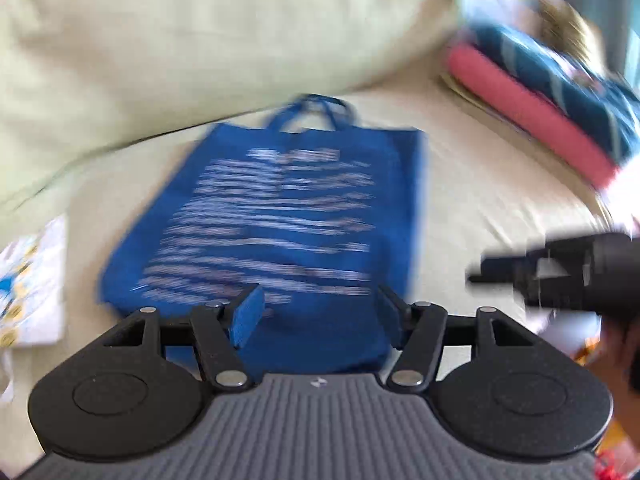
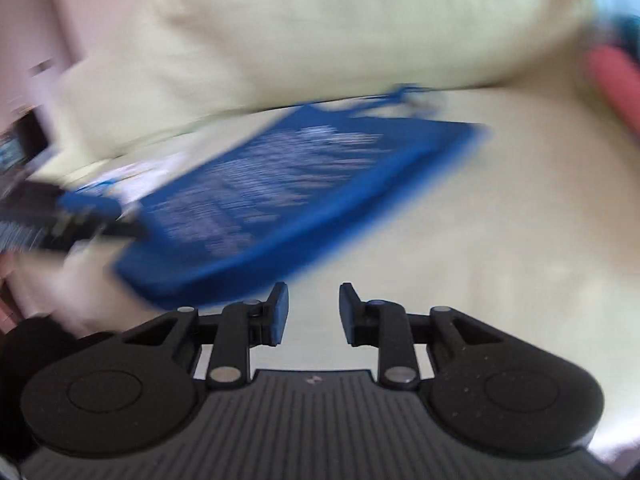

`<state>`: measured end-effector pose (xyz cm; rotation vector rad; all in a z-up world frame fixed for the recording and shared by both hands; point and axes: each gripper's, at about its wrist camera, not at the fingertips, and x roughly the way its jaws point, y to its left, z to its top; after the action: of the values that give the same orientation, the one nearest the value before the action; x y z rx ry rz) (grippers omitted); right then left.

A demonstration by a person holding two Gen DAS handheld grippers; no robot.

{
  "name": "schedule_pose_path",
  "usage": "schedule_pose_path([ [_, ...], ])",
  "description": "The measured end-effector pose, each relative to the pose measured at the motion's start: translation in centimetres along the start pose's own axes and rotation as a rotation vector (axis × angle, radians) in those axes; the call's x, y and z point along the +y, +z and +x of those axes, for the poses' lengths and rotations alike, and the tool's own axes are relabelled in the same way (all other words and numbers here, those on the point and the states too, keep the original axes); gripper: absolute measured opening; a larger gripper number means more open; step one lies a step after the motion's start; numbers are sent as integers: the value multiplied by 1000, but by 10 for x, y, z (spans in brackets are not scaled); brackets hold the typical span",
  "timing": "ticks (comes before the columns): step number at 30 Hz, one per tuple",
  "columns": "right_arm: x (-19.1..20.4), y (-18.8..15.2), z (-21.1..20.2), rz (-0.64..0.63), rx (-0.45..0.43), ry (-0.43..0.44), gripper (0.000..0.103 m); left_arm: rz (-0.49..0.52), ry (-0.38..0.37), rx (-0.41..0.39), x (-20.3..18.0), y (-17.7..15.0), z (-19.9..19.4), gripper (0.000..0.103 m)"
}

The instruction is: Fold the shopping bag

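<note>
Blue fabric shopping bag (image 1: 276, 216) lies flat on my pale bed sheet (image 1: 480, 208), handles away from me, near edge under the left gripper (image 1: 320, 312), both jaws spread, empty.

blur: white print on shopping bag (image 1: 276, 216) unreadable | cut off: folded fabrics (image 1: 552, 92) at right edge, patterned sheet (image 1: 32, 284) at left edge | hidden: bag's near edge behind left gripper (image 1: 320, 312)

Blue shopping bag (image 1: 280, 216) lay flat on the bed (image 1: 480, 208); left gripper (image 1: 320, 316) hovered above its bottom edge, jaws apart; view blurred.
</note>
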<state>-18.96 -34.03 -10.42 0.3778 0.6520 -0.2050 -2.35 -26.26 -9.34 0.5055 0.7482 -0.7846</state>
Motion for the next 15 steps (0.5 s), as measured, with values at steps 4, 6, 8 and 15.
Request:
schedule_pose_path([
  [4, -21, 1, -19, 32, -55, -71, 37, 199, 148, 42, -39, 5, 44, 28],
  [6, -21, -1, -22, 16, -60, -76, 37, 227, 112, 76, -35, 1, 52, 7],
  [8, -19, -4, -17, -22, -48, -64, 37, 306, 144, 70, -33, -6, 54, 7],
  [15, 7, 9, 6, -185, -5, 30, 37, 382, 411, 156, 49, -38, 55, 7],
])
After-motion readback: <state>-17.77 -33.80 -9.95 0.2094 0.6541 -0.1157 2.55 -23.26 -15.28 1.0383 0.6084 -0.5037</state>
